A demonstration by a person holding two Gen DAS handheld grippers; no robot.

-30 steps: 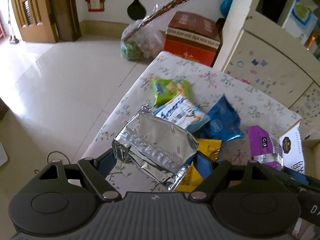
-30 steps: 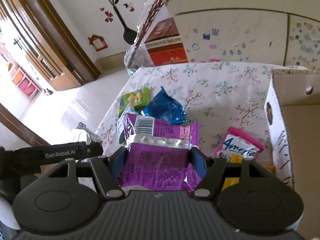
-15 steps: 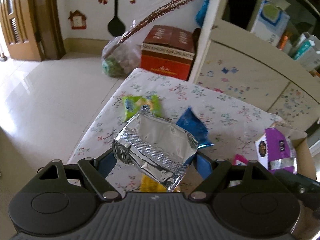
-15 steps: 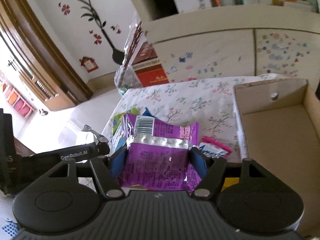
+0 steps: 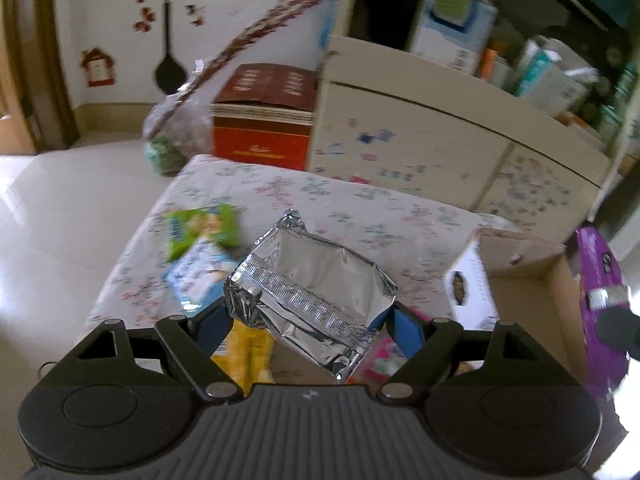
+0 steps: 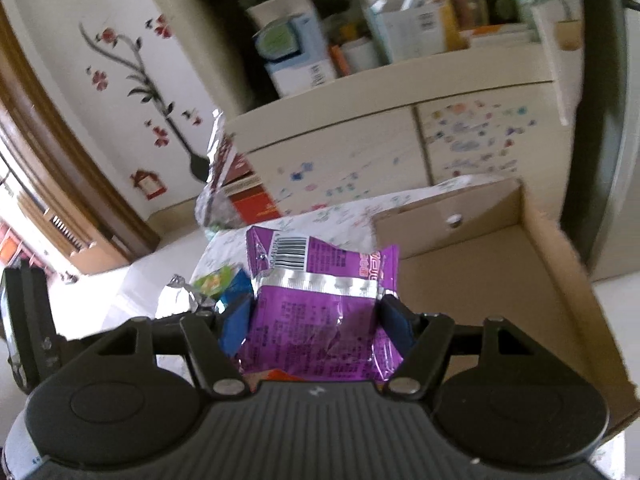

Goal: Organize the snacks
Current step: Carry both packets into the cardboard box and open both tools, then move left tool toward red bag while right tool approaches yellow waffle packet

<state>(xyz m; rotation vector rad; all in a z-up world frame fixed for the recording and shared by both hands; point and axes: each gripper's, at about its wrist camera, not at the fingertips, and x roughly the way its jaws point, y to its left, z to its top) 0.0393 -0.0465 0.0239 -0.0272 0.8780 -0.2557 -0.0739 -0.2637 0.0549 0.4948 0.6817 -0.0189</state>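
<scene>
left hand-held gripper (image 5: 308,322) clamped on a crinkled silver foil packet (image 5: 310,288), held clear above the desk (image 5: 360,216) with its floral cloth. below and left of the packet, on the cloth: a green snack bag (image 5: 202,228) and a pale blue-and-white one (image 5: 198,272) overlapping its near edge. under the fingers, partly hidden — a yellow packet (image 5: 244,354) and a pink one (image 5: 378,358), both blurred.

right hand-held gripper (image 6: 316,322) shut on a purple snack packet (image 6: 320,300), barcode end up, silver seam across the middle. just beyond it and to the right, the open cardboard box (image 6: 552,264), brown floor bare where visible. in the left wrist view the same purple packet at the right edge, over the box's far side, touching or not cannot be told.

behind the desk, a cream cabinet (image 5: 440,148) with small coloured stickers, cartons on its shelf; beside it on the floor a red-brown box (image 5: 262,116) and a clear plastic bag (image 5: 176,132).
</scene>
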